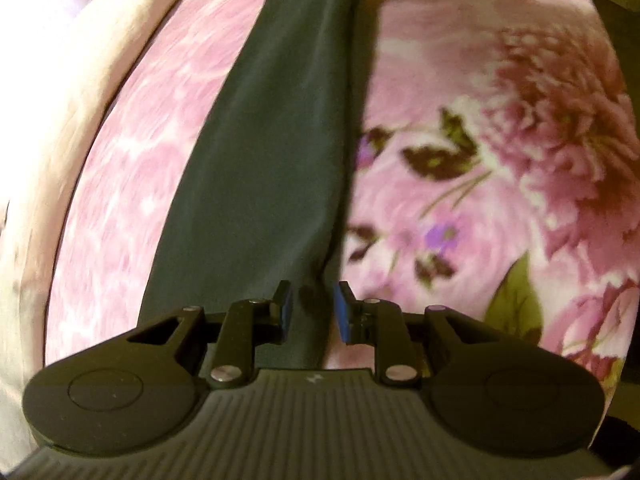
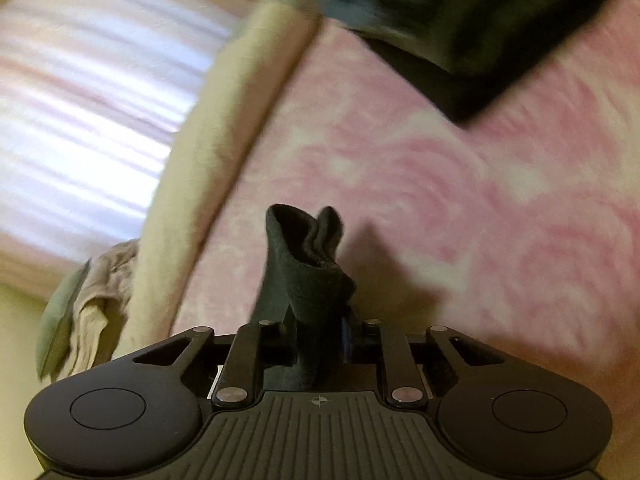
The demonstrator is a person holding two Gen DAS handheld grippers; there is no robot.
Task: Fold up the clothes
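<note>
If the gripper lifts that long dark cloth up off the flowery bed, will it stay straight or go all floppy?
Probably floppy: the dark garment lies flat and follows the floral bedspread. The bit pinched in the right gripper already curls and folds over. It likely weighs little, as it looks thin. The left gripper is open over it.

Warm, dim indoor light tints both fisheye views, which bend strongly at the edges. The curtain (image 2: 80, 120) glows overexposed, and the floral bedspread (image 1: 500, 140) and dark pile (image 2: 480, 20) smear with motion blur. A soft shadow (image 2: 392, 272) falls right of the clamped cloth.
</note>
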